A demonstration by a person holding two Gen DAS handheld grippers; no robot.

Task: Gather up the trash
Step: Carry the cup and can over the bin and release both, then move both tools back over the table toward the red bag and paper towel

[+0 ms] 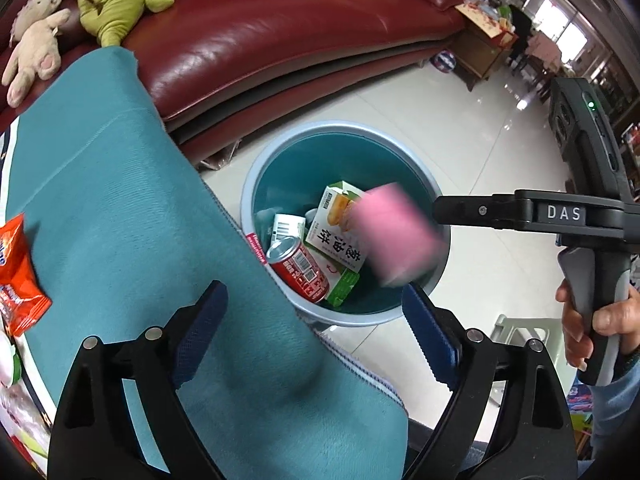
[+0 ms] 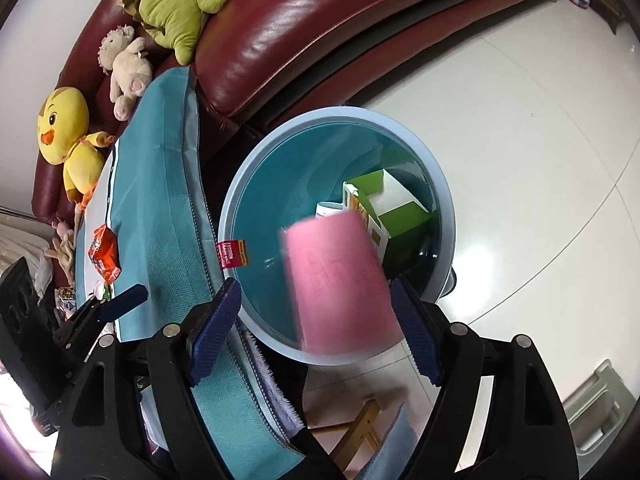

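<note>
A blurred pink cup [image 1: 396, 236] [image 2: 340, 280] hangs in mid-air over the light blue bin [image 1: 340, 127] [image 2: 336, 114]. No pad presses on it. It lies between the wide-apart fingers of my right gripper [image 2: 316, 284], which is open; one right finger [image 1: 472, 211] shows above the bin's rim. My left gripper [image 1: 312, 292] is open with nothing in it, over the teal tablecloth's [image 1: 120, 200] edge and the bin. Inside the bin lie a red can [image 1: 300, 268] and a green-and-white carton [image 1: 340, 240] [image 2: 400, 208]. An orange snack packet [image 1: 16, 276] [image 2: 106, 254] rests on the table.
A dark red leather sofa [image 1: 280, 40] with plush toys [image 2: 168, 4] runs behind the bin and table. White tiled floor [image 2: 520, 120] spreads to the right. A wooden stool [image 2: 360, 428] stands under the table edge, and a pale plastic stool [image 2: 600, 404] sits at lower right.
</note>
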